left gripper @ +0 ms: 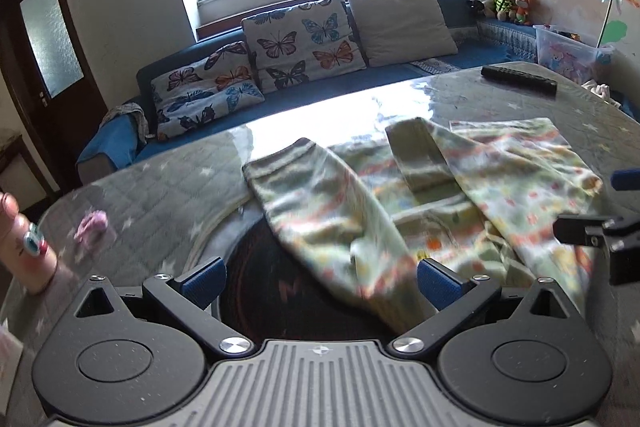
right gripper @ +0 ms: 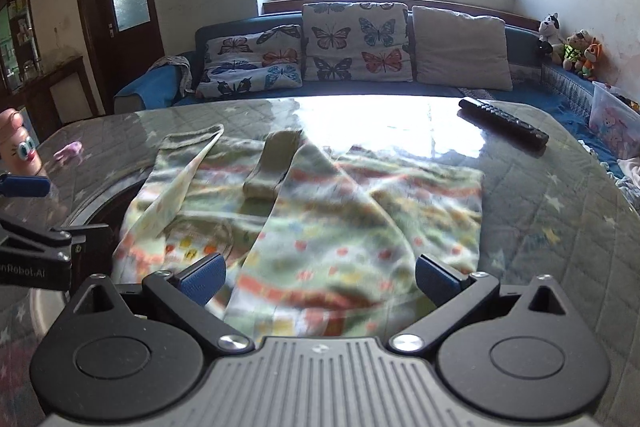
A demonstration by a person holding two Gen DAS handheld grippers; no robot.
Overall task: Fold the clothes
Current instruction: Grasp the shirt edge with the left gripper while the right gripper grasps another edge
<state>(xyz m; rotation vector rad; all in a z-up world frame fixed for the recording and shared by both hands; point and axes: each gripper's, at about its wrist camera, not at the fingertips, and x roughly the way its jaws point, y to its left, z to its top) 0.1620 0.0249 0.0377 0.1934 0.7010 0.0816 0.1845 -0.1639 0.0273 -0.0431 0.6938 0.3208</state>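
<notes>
Both my left gripper (left gripper: 320,281) and right gripper (right gripper: 318,277) gape wide, holding nothing, over the shirt (right gripper: 320,211). Beyond it lies a remote (right gripper: 503,131); a pink bottle (right gripper: 18,143) stands left.

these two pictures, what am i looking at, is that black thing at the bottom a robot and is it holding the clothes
No robot here: a person holds a two-finger tool in each hand, and each tool has a wide-angle camera looking forward along its blue-padded fingers. One picture is from the left tool, the other from the right tool; each also catches the other tool at its edge. Both tools are open and hold nothing. In front of them a green patterned garment lies spread, partly folded, on a quilted table under a shiny cover. Also on the table are a black remote control, a small pink item and a pink bottle. A sofa with cushions stands behind.
</notes>
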